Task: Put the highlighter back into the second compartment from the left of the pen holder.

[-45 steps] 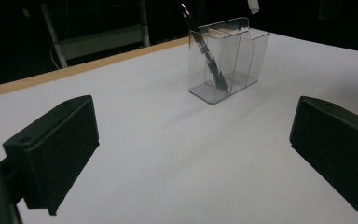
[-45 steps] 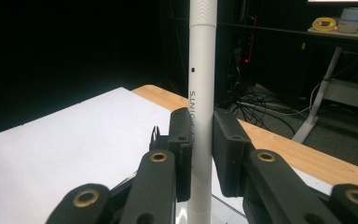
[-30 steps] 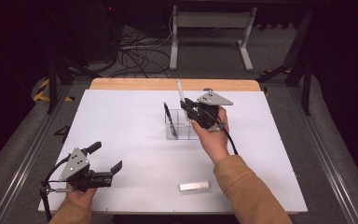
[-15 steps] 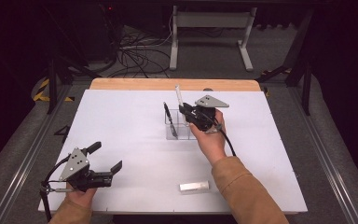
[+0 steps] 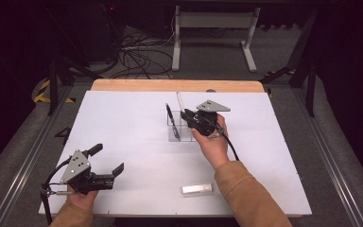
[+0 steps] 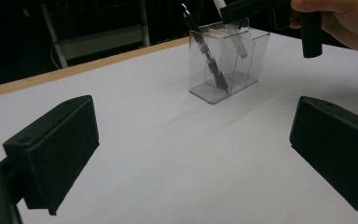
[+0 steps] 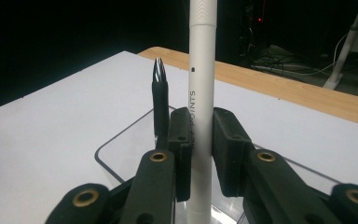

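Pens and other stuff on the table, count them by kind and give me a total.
Pens: 2, white pen and black pen
Clear holder: 1
White cap: 1
Total: 4

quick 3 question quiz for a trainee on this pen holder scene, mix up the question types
1. True or false: the right gripper is shut on the white pen.
2. What stands in the clear plastic pen holder beside the white pen?
A. a black pen
B. a red marker
C. scissors
3. Fill in: the jaws of the left gripper are ____.

Key
1. True: its pads clamp the barrel over the holder.
2. A: the black pen leans in the holder's left compartment.
3. Open, with nothing between them, near the front left of the white table.
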The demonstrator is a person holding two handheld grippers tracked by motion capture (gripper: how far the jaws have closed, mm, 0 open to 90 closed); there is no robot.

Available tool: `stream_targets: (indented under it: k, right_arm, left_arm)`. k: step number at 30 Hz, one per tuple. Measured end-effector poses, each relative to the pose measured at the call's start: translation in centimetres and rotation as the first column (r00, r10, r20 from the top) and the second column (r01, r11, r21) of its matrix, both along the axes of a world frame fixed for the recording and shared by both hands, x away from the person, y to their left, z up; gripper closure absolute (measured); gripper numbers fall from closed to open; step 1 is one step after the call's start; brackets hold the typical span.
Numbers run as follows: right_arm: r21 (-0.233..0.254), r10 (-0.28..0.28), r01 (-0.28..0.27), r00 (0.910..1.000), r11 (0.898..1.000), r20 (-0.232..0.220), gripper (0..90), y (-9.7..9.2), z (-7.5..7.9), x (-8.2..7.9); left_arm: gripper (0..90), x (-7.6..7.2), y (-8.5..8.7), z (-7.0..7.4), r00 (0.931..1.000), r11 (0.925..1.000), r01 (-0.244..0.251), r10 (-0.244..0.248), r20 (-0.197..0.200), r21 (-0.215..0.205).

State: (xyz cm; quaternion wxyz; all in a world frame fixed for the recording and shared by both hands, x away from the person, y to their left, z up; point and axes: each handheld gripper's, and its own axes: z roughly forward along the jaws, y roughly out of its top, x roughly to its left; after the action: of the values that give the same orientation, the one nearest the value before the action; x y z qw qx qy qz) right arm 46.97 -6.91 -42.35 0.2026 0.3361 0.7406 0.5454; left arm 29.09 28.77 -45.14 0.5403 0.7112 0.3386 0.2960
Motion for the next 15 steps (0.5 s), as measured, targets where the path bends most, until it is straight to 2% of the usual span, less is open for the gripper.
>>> stream_targets:
  k: [13,15]
  right_arm:
    - [-0.006,-0.005,0.004,0.9997,1.000,-0.022,78.6,-0.43,-0.67,-0.13]
    - [-0.005,-0.004,0.004,0.9995,1.000,-0.032,73.3,-0.50,-0.67,-0.10]
  left_arm:
    - [2.0,-0.01,-0.04,-0.02,1.0000,1.0000,-0.002,0.002,-0.002,-0.003]
    - [2.0,0.00,-0.06,-0.03,1.0000,1.0000,-0.003,0.003,0.000,-0.004]
